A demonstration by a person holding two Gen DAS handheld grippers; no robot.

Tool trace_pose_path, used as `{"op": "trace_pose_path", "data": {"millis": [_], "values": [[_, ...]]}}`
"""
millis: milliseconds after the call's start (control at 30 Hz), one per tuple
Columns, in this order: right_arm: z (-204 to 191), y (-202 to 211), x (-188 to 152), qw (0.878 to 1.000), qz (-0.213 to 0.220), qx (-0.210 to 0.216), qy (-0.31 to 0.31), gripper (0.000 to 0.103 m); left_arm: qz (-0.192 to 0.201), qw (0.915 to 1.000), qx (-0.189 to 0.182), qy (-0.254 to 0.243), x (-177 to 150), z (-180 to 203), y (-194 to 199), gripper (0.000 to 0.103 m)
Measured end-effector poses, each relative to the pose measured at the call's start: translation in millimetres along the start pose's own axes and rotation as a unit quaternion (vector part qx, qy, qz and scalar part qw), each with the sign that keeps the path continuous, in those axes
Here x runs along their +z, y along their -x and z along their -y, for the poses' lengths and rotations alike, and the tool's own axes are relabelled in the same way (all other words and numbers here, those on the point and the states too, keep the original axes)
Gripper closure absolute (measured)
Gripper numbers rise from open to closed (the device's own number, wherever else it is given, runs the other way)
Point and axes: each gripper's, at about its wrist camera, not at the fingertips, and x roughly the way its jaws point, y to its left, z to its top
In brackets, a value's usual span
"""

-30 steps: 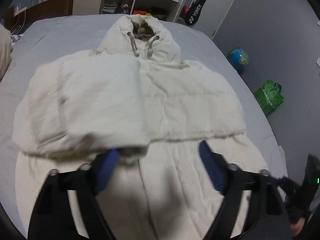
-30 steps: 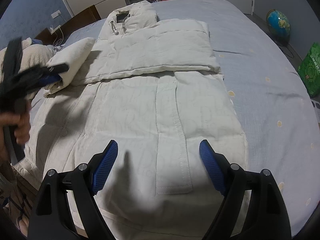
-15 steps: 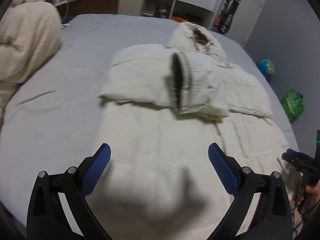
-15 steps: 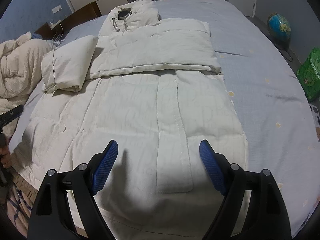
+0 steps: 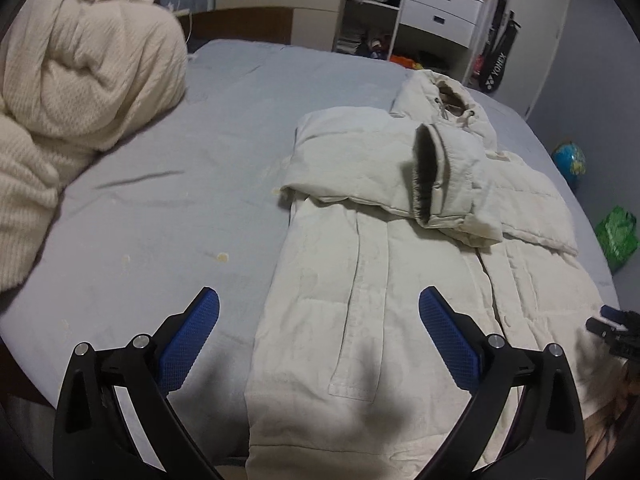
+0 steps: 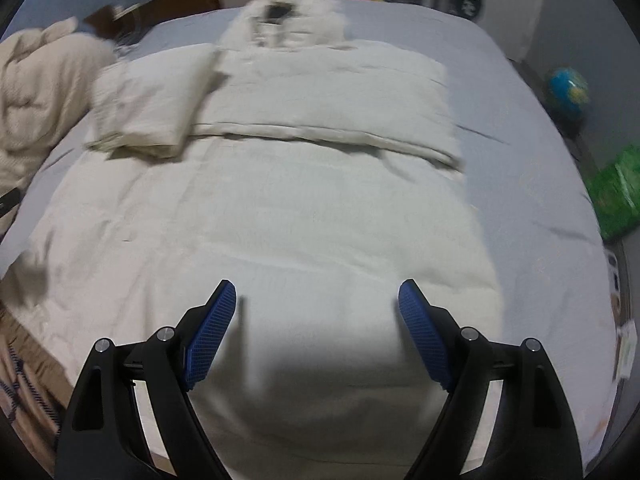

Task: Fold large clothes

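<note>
A large cream padded hooded coat (image 5: 372, 280) lies flat on the grey-blue bed (image 5: 160, 208), hood (image 5: 444, 100) at the far end. Both sleeves are folded across the chest; one cuff (image 5: 428, 176) lies on top. My left gripper (image 5: 318, 316) is open and empty above the coat's left hem edge. My right gripper (image 6: 316, 308) is open and empty above the coat's lower half (image 6: 280, 220). The right wrist view is blurred. The right gripper's tip shows in the left wrist view (image 5: 612, 324).
A bunched cream knitted blanket (image 5: 72, 92) lies at the bed's left side. Shelves and white drawers (image 5: 436, 12) stand beyond the bed. A globe (image 5: 568, 162) and a green bag (image 5: 616, 236) sit on the floor to the right.
My left gripper let go of the sleeve, which now lies across the chest, and pulled back left to the coat's hem. My right gripper has moved in closer over the coat's lower half.
</note>
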Motion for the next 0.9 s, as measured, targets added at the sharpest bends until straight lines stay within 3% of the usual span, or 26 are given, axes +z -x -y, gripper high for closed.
{"op": "trace_pose_path", "data": {"millis": [233, 467, 700, 900], "values": [[-83.8, -15.5, 55.5, 0.998, 0.011, 0.044, 0.05, 0.024, 0.002, 0.9965, -0.026, 0.079, -1.6, -28.4, 0.5, 0.007], [-154.8, -40.3, 111.3, 0.996, 0.017, 0.055, 0.062, 0.024, 0.002, 0.9953, -0.018, 0.095, -2.6, -32.2, 2.9, 0.007], [-216.6, -67.1, 145.3, 0.996, 0.013, 0.035, 0.078, 0.024, 0.008, 0.9936, -0.025, 0.11, -4.0, -37.9, 3.5, 0.007], [-247.5, -93.8, 153.4, 0.994, 0.004, -0.033, 0.106, 0.024, 0.008, 0.9932, -0.025, 0.113, -4.3, -39.4, 3.3, 0.007]]}}
